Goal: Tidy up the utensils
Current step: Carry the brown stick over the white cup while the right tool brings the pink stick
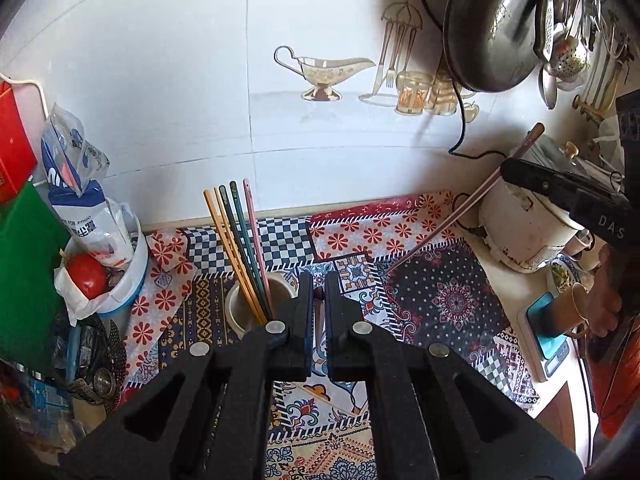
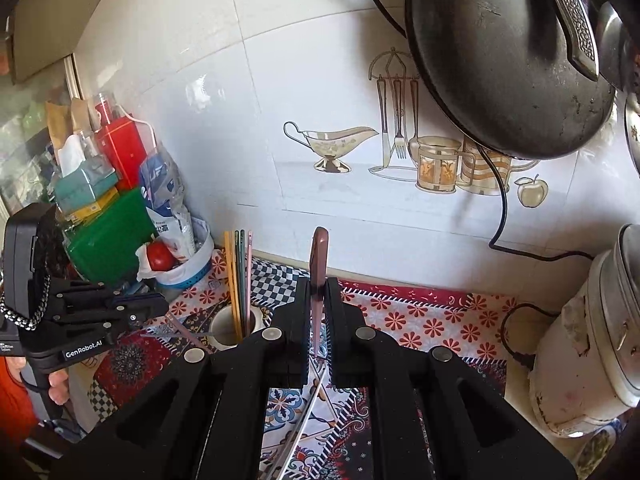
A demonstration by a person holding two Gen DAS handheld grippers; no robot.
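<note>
A beige cup (image 1: pixel 244 314) on the patterned cloth holds several upright chopsticks (image 1: pixel 236 232) in orange, green and pink. My left gripper (image 1: pixel 319 282) hovers just right of the cup and above it, jaws shut, with nothing clearly between them. From the right wrist view it (image 2: pixel 162 305) hangs left of the cup (image 2: pixel 218 326). My right gripper (image 2: pixel 319 285) is shut on a pink chopstick (image 2: pixel 320 248) that sticks up past the fingertips. In the left wrist view that chopstick (image 1: pixel 452 220) slants down from the right gripper (image 1: pixel 510 170) toward the cloth.
A white rice cooker (image 2: pixel 592 340) stands at the right, its cord trailing along the tiled wall. A dark pan (image 2: pixel 500 60) hangs overhead. A white tub with a tomato (image 1: pixel 120 280), bags and a green box (image 1: pixel 28 272) crowd the left. A pink stick (image 2: pixel 186 334) shows under the left gripper.
</note>
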